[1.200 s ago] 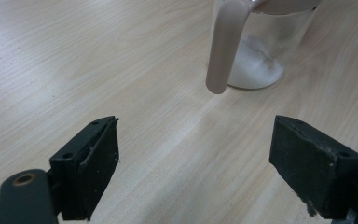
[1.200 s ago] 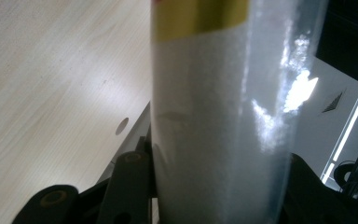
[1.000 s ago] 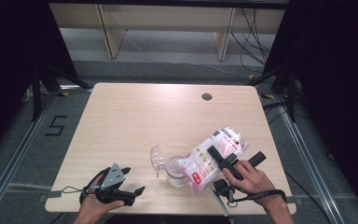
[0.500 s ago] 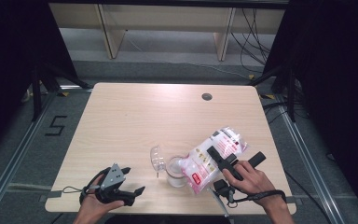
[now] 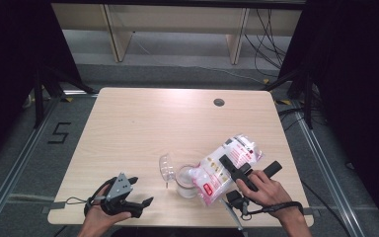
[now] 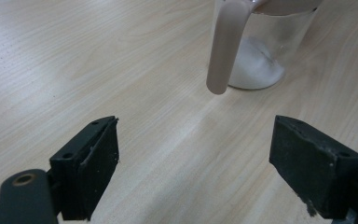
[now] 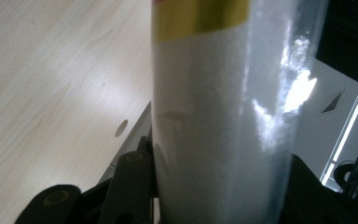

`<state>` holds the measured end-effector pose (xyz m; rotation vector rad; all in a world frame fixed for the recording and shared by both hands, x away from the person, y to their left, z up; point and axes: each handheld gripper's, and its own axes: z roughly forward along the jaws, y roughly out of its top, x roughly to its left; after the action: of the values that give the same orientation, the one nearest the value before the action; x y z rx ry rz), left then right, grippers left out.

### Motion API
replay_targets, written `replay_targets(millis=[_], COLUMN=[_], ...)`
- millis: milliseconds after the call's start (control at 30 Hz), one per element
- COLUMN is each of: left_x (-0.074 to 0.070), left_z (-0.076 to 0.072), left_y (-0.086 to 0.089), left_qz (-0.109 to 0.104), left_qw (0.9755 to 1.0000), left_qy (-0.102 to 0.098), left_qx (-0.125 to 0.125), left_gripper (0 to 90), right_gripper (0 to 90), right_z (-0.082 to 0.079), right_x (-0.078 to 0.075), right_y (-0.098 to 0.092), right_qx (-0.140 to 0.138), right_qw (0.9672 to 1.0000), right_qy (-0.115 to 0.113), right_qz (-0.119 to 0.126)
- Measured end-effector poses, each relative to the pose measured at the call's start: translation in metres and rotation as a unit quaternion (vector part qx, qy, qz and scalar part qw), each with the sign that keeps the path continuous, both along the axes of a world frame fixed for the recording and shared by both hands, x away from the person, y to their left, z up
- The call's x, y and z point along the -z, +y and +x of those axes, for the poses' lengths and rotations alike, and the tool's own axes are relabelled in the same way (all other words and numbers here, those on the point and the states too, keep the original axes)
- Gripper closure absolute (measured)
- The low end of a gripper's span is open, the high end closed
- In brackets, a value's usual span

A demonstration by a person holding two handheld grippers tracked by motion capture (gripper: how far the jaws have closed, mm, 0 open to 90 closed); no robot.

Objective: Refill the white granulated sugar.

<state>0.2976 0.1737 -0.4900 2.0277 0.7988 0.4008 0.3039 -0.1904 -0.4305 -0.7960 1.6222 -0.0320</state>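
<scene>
While the scene holds unchanged from a second earlier, the right gripper [image 5: 238, 170] stays clamped on a tilted bag of white granules [image 5: 224, 168] at lower centre-right, its mouth over the glass jar [image 5: 186, 180]. White powder already lies in the jar's bottom, so pouring appears under way. At lower left, the left gripper [image 5: 140, 193] rests with jaws spread, holding nothing.
</scene>
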Motion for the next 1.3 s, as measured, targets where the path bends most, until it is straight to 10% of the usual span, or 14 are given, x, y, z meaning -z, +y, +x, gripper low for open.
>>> replay_targets(millis=[1300], left_x=[0.0000], left_z=[-0.0002], left_y=[0.0000], left_qz=[0.001], left_qw=[1.0000], left_qy=[0.000], left_qx=[0.000], left_gripper=[15.3], right_gripper=[66.8], right_z=[-0.0015], right_x=[-0.0005], right_y=[-0.0009], right_qx=[0.002], right_qw=[1.0000], right_qy=[0.000], right_qz=[0.008])
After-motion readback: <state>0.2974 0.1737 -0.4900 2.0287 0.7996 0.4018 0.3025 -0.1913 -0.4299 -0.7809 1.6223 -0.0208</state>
